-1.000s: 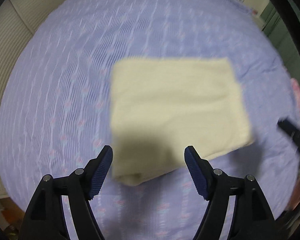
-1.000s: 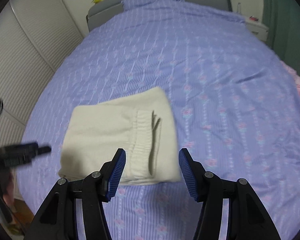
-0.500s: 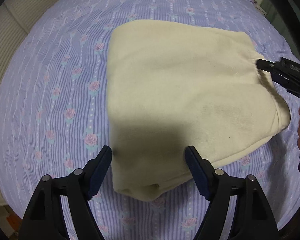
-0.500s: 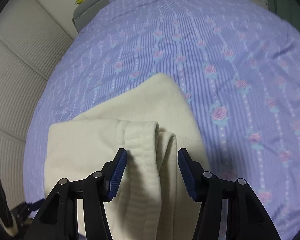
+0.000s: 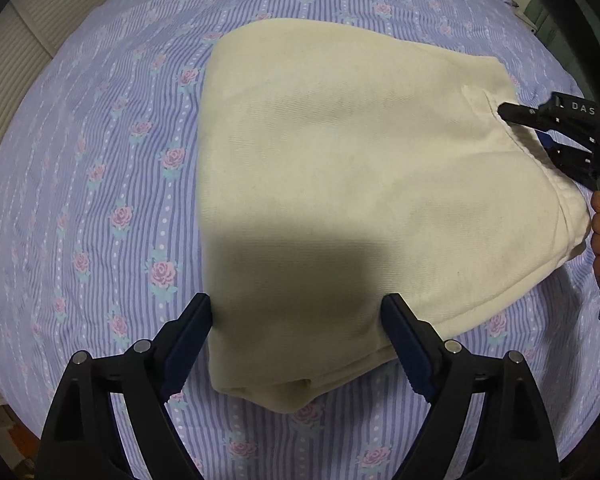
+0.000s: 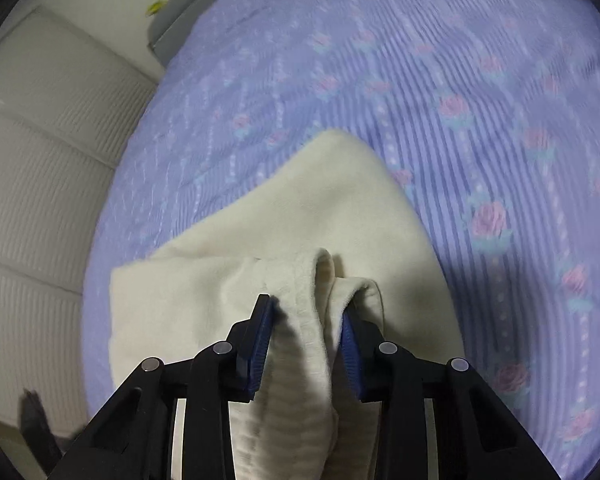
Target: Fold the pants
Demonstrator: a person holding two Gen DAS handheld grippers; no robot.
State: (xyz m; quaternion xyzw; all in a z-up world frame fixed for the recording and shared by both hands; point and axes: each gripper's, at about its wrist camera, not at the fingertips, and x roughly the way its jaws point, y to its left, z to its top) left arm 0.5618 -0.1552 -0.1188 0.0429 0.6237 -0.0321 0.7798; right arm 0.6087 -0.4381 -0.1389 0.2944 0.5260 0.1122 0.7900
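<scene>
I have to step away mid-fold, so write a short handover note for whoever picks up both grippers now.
Right gripper: jaws have just been closing and now pinch the ribbed waistband of the cream fleece pants.
Left gripper: open, jaws have just been widening, straddling the pants' near folded corner, not gripping.
Pants: lying folded into a thick rectangle on the purple rose-striped bedsheet.
Done: pants already folded at least once.
Left: close the left gripper on its end, probably make the next fold, then smooth.
</scene>
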